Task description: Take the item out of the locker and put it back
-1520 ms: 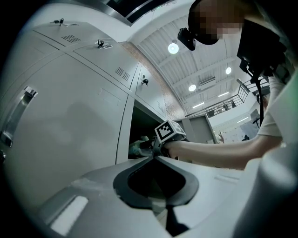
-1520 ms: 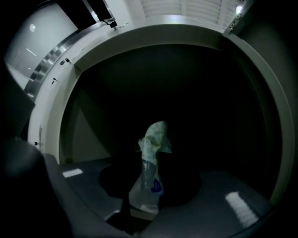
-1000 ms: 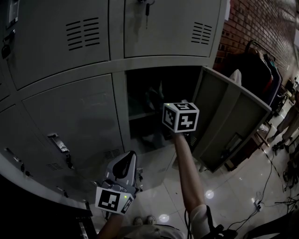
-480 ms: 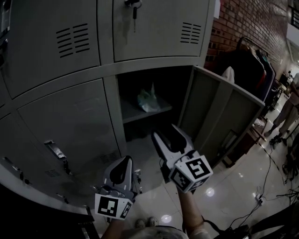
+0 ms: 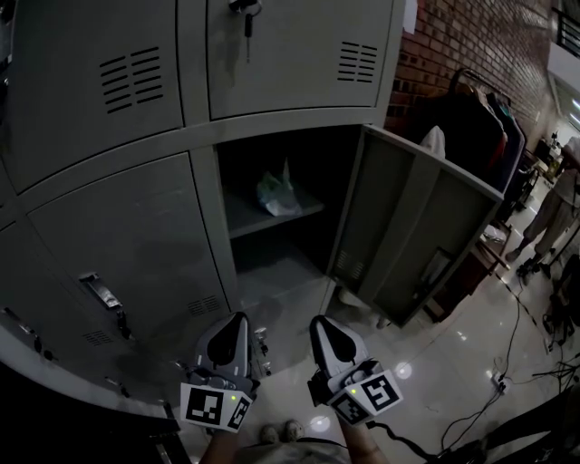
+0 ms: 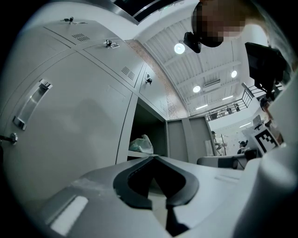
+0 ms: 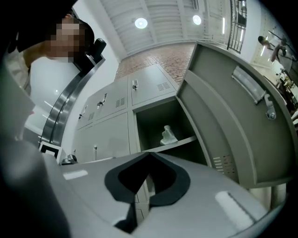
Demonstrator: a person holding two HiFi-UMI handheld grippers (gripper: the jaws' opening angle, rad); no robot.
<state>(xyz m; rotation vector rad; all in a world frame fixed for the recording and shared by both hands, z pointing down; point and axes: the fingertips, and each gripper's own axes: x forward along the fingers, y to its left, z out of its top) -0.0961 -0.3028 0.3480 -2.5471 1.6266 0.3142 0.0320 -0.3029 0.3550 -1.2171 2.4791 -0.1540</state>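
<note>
A pale plastic bag [image 5: 276, 192] lies on the shelf [image 5: 237, 217] inside the open grey locker; it also shows as the bag [image 6: 141, 144] in the left gripper view and the bag [image 7: 168, 135] in the right gripper view. Both grippers hang low in front of the locker, well short of the bag. My left gripper [image 5: 232, 324] is shut with nothing in it, its jaws [image 6: 152, 158] meeting at the tip. My right gripper [image 5: 324, 326] is beside it, also shut and empty, with its tips [image 7: 149, 154] together.
The locker door [image 5: 412, 231] swings out to the right. Closed lockers [image 5: 127, 245] fill the left, and a key hangs in the upper door [image 5: 246, 16]. A clothes rack [image 5: 480, 118] stands by the brick wall. Cables [image 5: 521, 331] run over the shiny floor, and a person [image 5: 553, 213] stands far right.
My right gripper has drawn back out of the locker and down beside the left one, and its jaws have shut empty. The bag stays on the shelf.
</note>
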